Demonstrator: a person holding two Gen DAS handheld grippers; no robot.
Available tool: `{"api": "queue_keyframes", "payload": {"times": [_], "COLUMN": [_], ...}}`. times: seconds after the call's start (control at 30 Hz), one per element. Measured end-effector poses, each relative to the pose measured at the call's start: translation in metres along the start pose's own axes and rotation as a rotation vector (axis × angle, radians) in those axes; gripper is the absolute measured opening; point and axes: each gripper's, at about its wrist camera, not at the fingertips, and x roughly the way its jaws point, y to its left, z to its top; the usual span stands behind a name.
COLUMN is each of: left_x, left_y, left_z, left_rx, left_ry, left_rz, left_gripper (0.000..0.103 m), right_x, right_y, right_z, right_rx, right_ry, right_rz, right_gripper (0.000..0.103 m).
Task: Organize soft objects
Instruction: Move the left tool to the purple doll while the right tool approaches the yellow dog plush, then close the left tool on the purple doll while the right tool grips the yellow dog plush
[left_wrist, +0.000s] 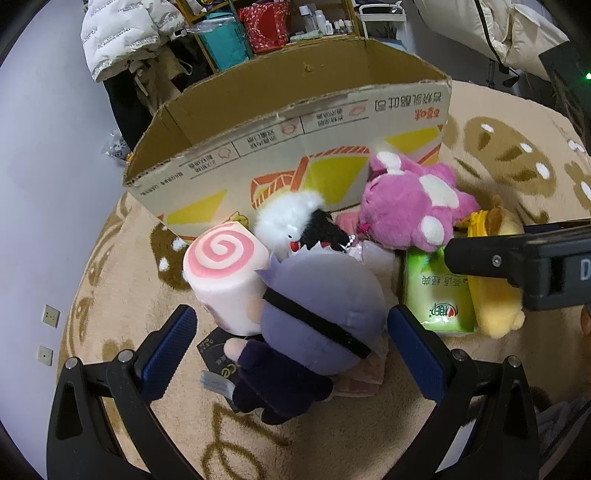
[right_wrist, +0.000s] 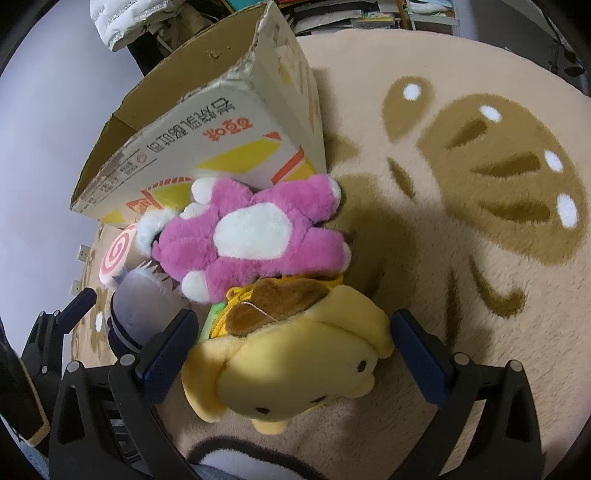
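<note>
Beige rug (left_wrist: 351, 435) with brown pattern underfoot, cardboard box (left_wrist: 295, 122) standing open on it, printed side facing the camera. Left wrist view: left gripper (left_wrist: 291, 325) spread wide, blue pads either side of a grey-purple doll (left_wrist: 321, 306) lying on the rug, neither pad clearly touching it. Black strap across the doll's head, dark body toward the camera. Pink swirl cushion (left_wrist: 225, 269) just left of the doll, pressed against it. White fluffy toy (left_wrist: 288, 221) with a black tuft behind, close against the box. Pink bear (left_wrist: 413, 206) to the right, leaning on the box front. Green tissue pack (left_wrist: 436, 295) flat beside the doll, yellow dog toy (left_wrist: 495, 306) past it. Black finger of the other gripper reaching in from the right edge above the tissue pack.

Right wrist view: right gripper (right_wrist: 291, 343) wide open too, fingers flanking the yellow dog toy (right_wrist: 295, 373), gripping nothing. Dog's face toward the camera, brown patch and yellow zipper on its back. Pink bear (right_wrist: 251, 236) lying just beyond, white belly up, against the cardboard box (right_wrist: 207, 122). Grey-purple doll (right_wrist: 144, 310) at left, swirl cushion (right_wrist: 114, 254) behind it. Sliver of green tissue pack (right_wrist: 212, 317) between doll and dog. Left gripper (right_wrist: 66, 314) partly visible at the left edge.
</note>
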Motion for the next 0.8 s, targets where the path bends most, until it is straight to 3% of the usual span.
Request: {"api": "queue_keyframes", "payload": {"times": [0.23,0.33,0.7,0.8], "left_x": [0.005,0.005,0.009,0.013], "left_y": [-0.001,0.001,0.013,0.017], "left_z": [0.000,-0.002,-0.003,-0.004], "left_rx": [-0.005,-0.014,-0.099,-0.126], "left_ry": [0.022,0.024,0.064,0.083], "left_rz": [-0.050,-0.061,-0.117,-0.121], "left_gripper": [0.084,0.081,0.079,0.080], "right_x": [0.000,-0.008,-0.001,-0.001], "right_y": [0.000,-0.007,-0.012,-0.009], "right_z": [-0.001,-0.001,-0.005,-0.008], "right_rx": [0.025,0.033,0.082,0.063], "right_ry": [0.008,0.007,0.065,0.068], "right_rz": [-0.004,-0.021,0.052,0.045], "right_gripper": [0.103,0.103,0.103,0.097]}}
